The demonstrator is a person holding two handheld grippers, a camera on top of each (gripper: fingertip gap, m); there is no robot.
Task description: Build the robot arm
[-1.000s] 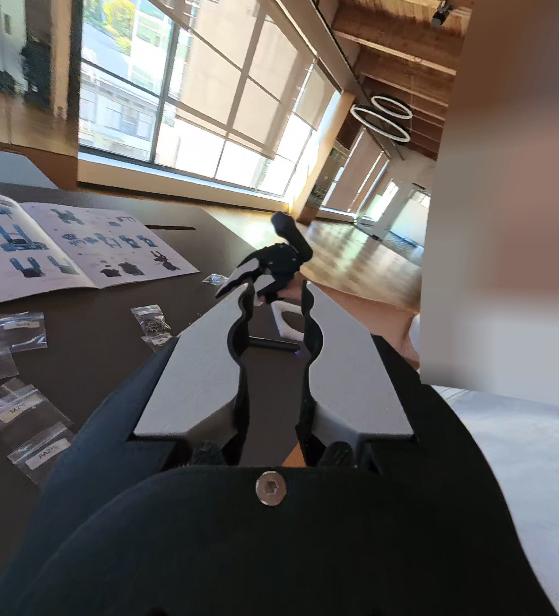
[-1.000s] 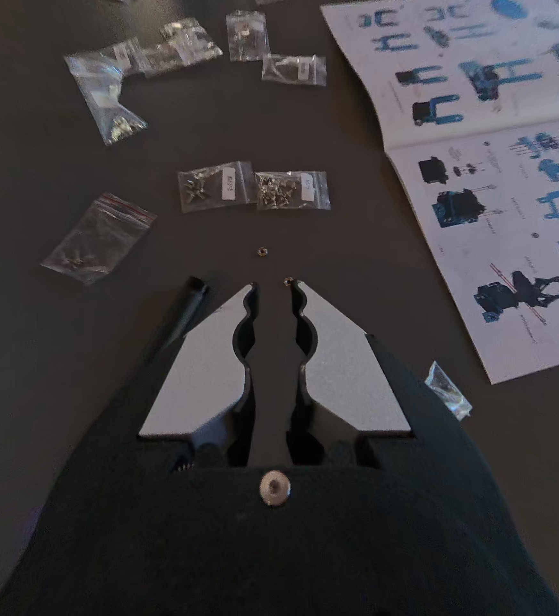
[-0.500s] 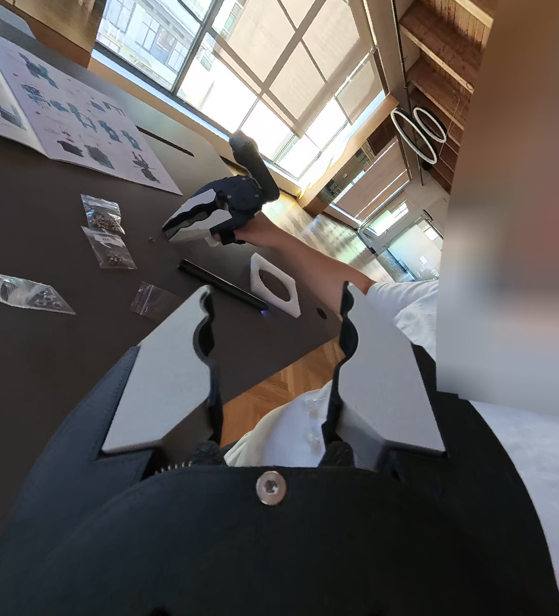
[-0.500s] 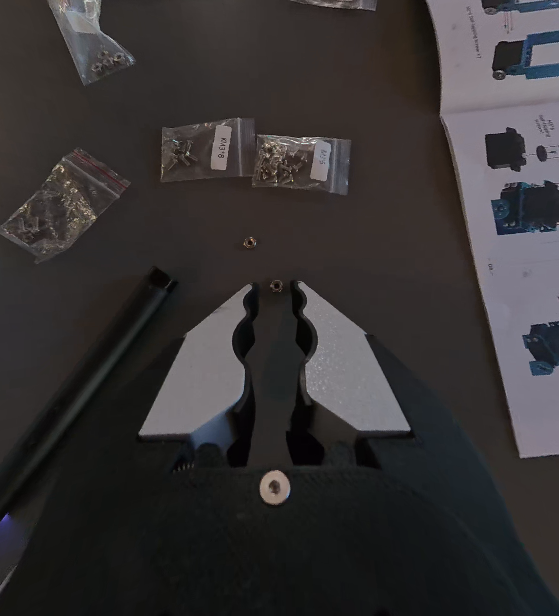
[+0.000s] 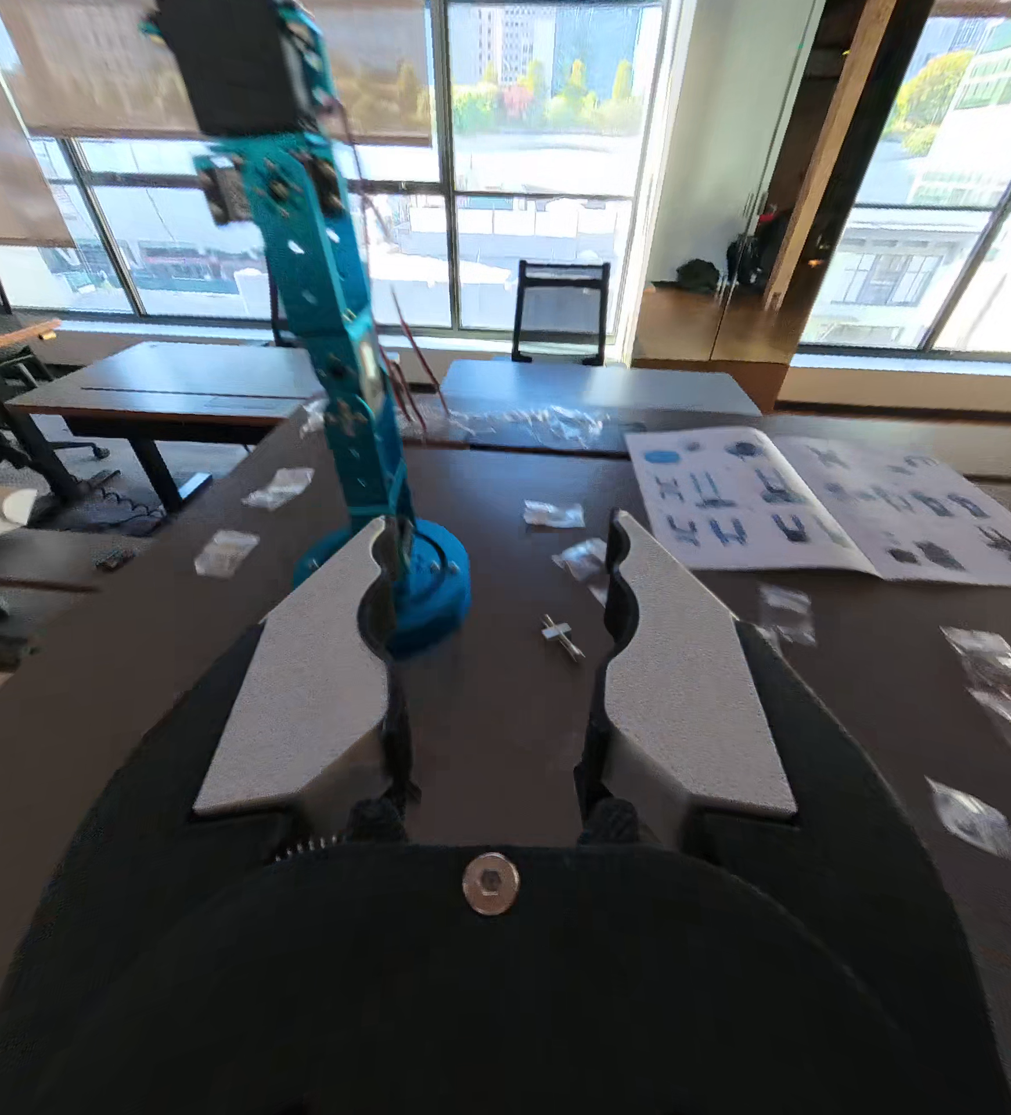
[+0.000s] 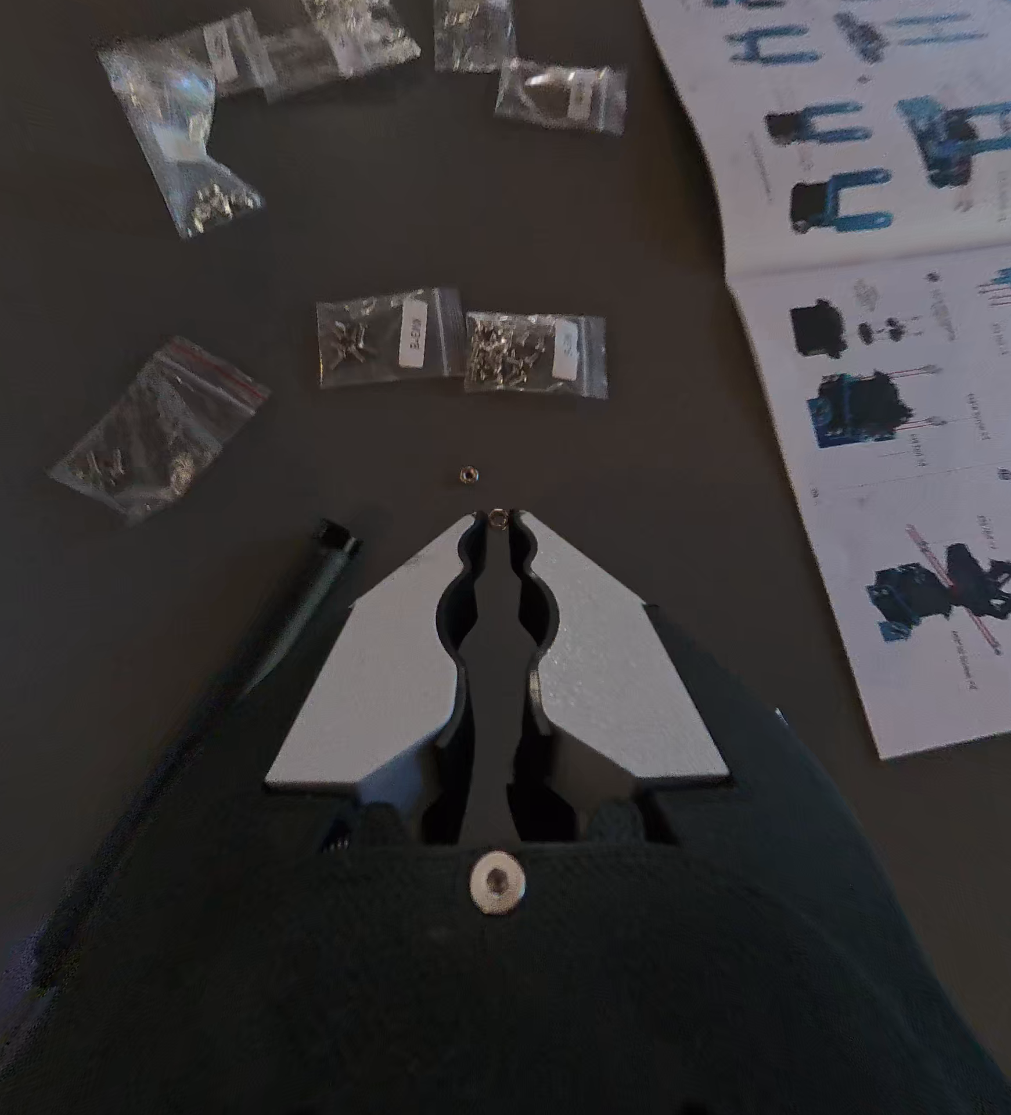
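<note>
My right gripper (image 6: 497,517) is shut on a small metal nut (image 6: 497,519), pinched at the fingertips just above the dark table (image 6: 641,482). A second nut (image 6: 468,475) lies loose just beyond it. My left gripper (image 5: 494,528) is open and empty above the table. A blue kit robot arm (image 5: 334,362) stands on a round blue base (image 5: 430,597) right before its left finger. A small white and metal part (image 5: 560,636) lies between the fingers' line, near the right finger.
Several clear bags of screws (image 6: 460,344) lie ahead of the right gripper. A black rod (image 6: 304,609) lies to its left. An open instruction booklet (image 6: 913,362) lies at right, also in the left wrist view (image 5: 822,507). Other desks and a chair (image 5: 560,314) stand by the windows. One gripper's finger ends stand about 50 centimeters off the other's. My left gripper's tips are some 15 centimeters from the round blue base (image 5: 430,597).
The right gripper has closed on the nut at its tips. The left gripper has opened wide and swung round from the person's side to face the blue arm.
</note>
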